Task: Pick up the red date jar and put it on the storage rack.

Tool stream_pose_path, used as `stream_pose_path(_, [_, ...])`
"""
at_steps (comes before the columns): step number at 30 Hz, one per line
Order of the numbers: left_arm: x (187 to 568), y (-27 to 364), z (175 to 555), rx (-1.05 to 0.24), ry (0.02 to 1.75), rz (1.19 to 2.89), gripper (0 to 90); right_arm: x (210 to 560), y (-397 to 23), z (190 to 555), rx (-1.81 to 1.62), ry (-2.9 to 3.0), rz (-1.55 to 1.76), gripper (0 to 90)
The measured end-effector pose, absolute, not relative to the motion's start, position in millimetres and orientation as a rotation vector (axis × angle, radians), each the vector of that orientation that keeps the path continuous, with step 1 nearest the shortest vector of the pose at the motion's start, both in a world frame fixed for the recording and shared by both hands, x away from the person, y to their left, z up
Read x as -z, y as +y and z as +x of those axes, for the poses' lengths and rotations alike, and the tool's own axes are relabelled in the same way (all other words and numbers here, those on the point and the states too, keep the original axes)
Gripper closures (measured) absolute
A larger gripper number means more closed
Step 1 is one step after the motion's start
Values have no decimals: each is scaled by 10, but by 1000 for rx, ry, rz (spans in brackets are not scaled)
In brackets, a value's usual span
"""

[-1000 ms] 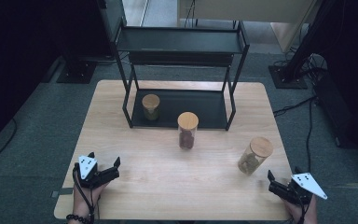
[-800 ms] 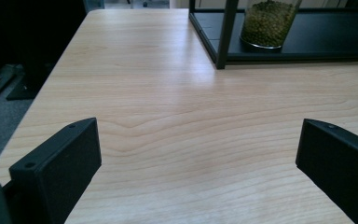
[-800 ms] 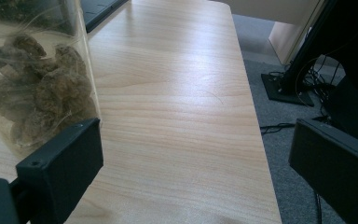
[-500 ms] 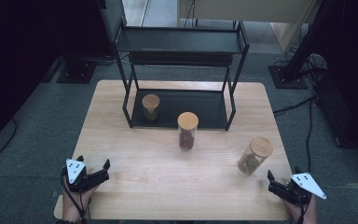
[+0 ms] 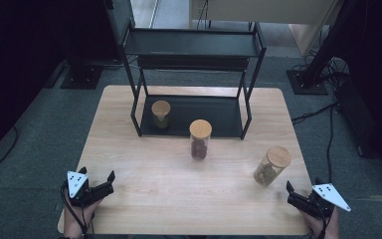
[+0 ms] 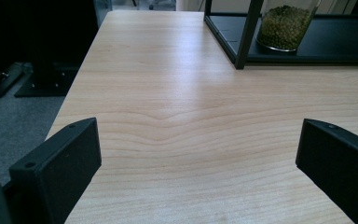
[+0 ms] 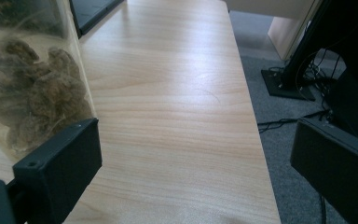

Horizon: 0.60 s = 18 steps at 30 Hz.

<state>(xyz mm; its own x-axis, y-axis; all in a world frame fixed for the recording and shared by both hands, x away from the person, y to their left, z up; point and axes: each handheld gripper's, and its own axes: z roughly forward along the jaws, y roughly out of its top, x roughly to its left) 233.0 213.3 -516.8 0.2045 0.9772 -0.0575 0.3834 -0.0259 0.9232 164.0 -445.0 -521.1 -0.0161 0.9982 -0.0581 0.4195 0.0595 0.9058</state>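
Both tools, left [image 5: 110,180] and right [image 5: 289,193], sit wide and empty at the frame's lower corners, one jar [image 5: 160,114] already on the rack [image 5: 229,115] and two jars, centre [image 5: 200,139] and right [image 5: 272,165], apparently left on the bench [image 5: 179,199].

Worktop [image 5: 144,209]: pale wood, wavy grain. Rack [image 5: 189,45]: black. Jar just beside right gripper [image 5: 294,193]: tan lid, brown clumps [image 7: 32,100]. Jar ahead of left gripper [image 5: 110,180]: olive-green grains [image 6: 284,25]. Both grippers black, with white plates. Floor [image 5: 35,134]: grey carpet.

Three lidded jars [image 5: 200,139] on wooden table [image 5: 144,199]; one on black rack [image 5: 194,47].
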Motion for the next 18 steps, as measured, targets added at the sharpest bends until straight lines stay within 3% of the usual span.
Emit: stream_pose_path(18, [5168,2118,2341,-820,1315,1600,2,5117,-4084,1480,-948,1577,1462,17])
